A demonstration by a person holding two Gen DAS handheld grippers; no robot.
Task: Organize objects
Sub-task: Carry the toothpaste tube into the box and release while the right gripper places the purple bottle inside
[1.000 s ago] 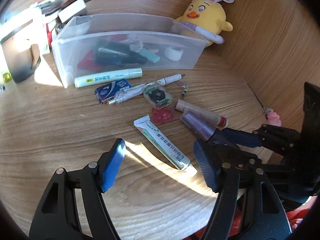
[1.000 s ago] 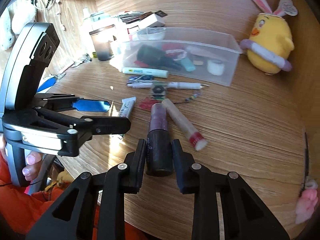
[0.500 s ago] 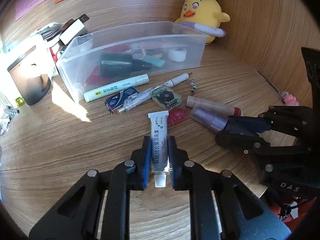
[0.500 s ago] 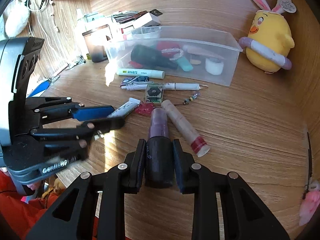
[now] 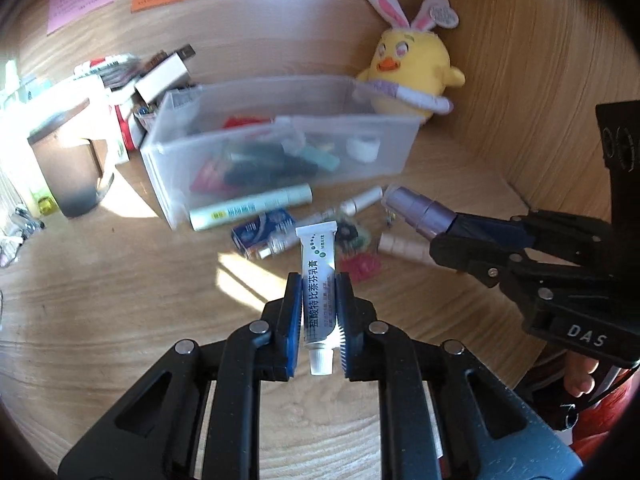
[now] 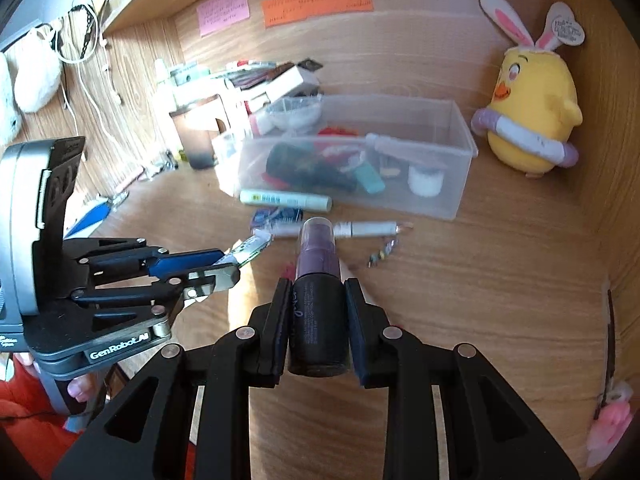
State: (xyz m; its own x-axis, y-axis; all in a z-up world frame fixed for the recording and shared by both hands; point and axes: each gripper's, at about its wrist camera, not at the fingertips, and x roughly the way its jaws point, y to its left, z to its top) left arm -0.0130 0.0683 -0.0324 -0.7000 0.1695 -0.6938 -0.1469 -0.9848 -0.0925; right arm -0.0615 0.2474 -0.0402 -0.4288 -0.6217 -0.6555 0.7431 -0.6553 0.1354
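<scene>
My left gripper (image 5: 318, 280) is shut on a small white ointment tube (image 5: 318, 276), held above the wooden desk with its cap toward the camera. My right gripper (image 6: 318, 284) is shut on a dark purple spray bottle (image 6: 318, 288), also lifted off the desk; the same bottle (image 5: 416, 210) shows at the right of the left wrist view. Ahead stands a clear plastic bin (image 5: 360, 160) (image 6: 448, 200) with several small items inside. In front of it lie a pale green marker (image 5: 252, 208), a white pen (image 6: 368, 228), a blue packet (image 5: 260, 230) and a beige tube (image 5: 404, 246).
A yellow plush chick (image 5: 408, 68) (image 6: 532, 120) sits right of the bin against the wooden back wall. A dark cup (image 5: 76, 176) and stacked boxes (image 5: 160, 80) stand left of the bin. A pink charm (image 6: 608, 424) lies at the far right. A person's fingers (image 5: 580, 376) hold the right gripper.
My left gripper closed on the ointment tube and lifted it off the desk. My right gripper rose with the purple bottle, which left the desk beside the beige tube.
</scene>
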